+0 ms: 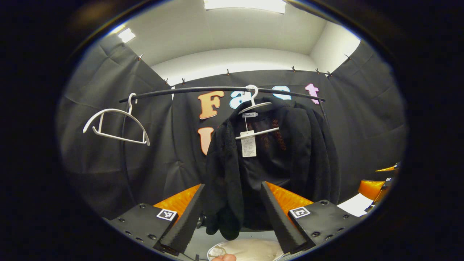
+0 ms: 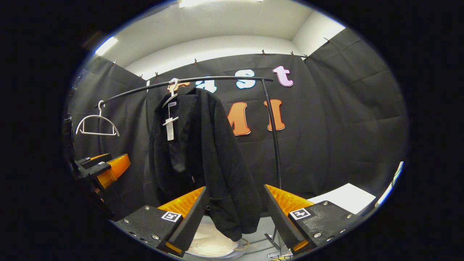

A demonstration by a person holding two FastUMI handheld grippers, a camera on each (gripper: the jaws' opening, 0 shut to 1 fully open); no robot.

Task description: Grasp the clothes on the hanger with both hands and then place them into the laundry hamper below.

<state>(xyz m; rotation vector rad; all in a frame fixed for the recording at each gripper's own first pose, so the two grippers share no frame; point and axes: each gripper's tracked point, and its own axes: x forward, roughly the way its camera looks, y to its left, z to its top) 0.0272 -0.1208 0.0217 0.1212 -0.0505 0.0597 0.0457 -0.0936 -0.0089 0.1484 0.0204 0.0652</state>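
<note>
Fingers of both grippers spread wide, w/ black jacket (image 1: 275,159) hanging ahead

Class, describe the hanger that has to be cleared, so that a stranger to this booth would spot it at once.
Find the black rail curving across the booth's wall. Two white hangers hook over it: the bare hanger hangs alone near one end, and the loaded hanger hangs further along. The loaded one carries a black jacket with a white paper tag dangling at its collar.
</note>
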